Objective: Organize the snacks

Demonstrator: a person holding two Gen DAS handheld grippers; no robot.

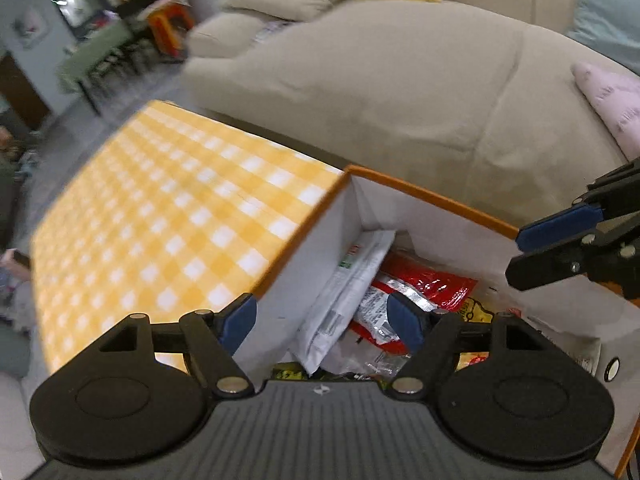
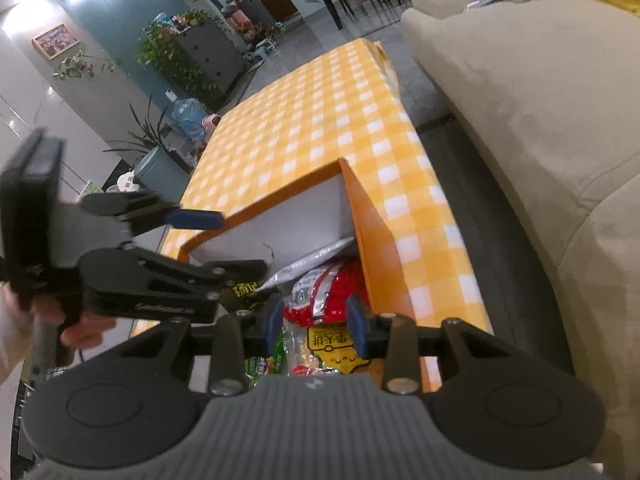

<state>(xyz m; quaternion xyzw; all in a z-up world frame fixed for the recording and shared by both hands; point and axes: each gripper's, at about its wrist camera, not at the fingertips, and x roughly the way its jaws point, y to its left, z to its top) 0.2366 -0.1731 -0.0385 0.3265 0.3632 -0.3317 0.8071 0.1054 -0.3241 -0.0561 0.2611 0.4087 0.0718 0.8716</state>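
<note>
An orange-edged white box (image 1: 304, 248) stands on the yellow checked tablecloth (image 1: 160, 208) and holds several snack packets: a white packet (image 1: 352, 276) on edge, a red packet (image 1: 432, 280), a yellow one (image 1: 478, 312). My left gripper (image 1: 324, 320) is open and empty, straddling the box's left wall. My right gripper (image 2: 316, 322) is open and empty just above the red packet (image 2: 340, 292) and a yellow packet (image 2: 332, 348) in the box (image 2: 368, 240). Each gripper shows in the other's view: the right gripper (image 1: 524, 258), the left gripper (image 2: 224, 240).
A beige sofa (image 1: 400, 92) runs along the far side of the table, with a narrow gap between them. A pink cushion (image 1: 612, 100) lies on it. The checked table (image 2: 320, 120) stretches away beyond the box. Plants and a cabinet (image 2: 208, 56) stand further off.
</note>
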